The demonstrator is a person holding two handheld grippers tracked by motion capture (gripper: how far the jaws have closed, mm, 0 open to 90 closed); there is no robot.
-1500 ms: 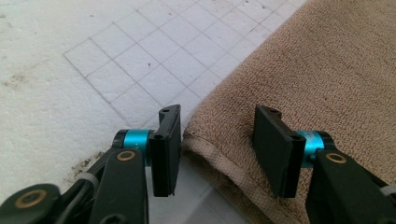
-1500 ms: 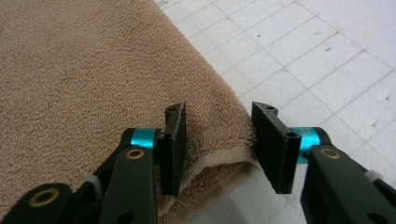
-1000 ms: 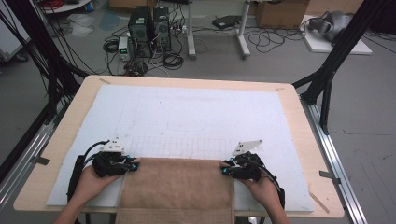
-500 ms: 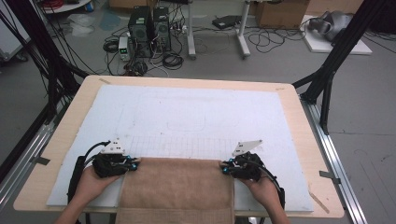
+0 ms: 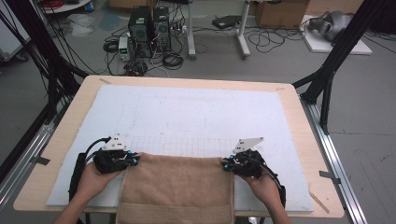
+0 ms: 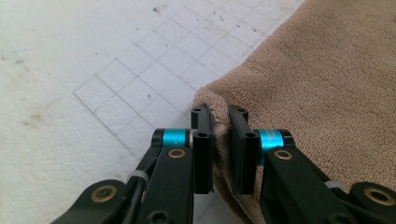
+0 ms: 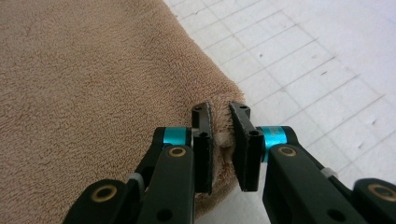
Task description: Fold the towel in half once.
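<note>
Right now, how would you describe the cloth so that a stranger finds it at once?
On the white gridded mat, look at the near edge. A tan terry towel lies there, hanging over the table's front, each far corner pinched by a tool: left tool, right tool. It is the one soft brown thing.

Tan terry towel (image 5: 175,186), spread flat at the table's near edge, front part hanging over the rim. Far left corner (image 6: 210,100) bunched up off the gridded mat; far right corner (image 7: 219,105) likewise puckered. A woven band across the near end.
</note>
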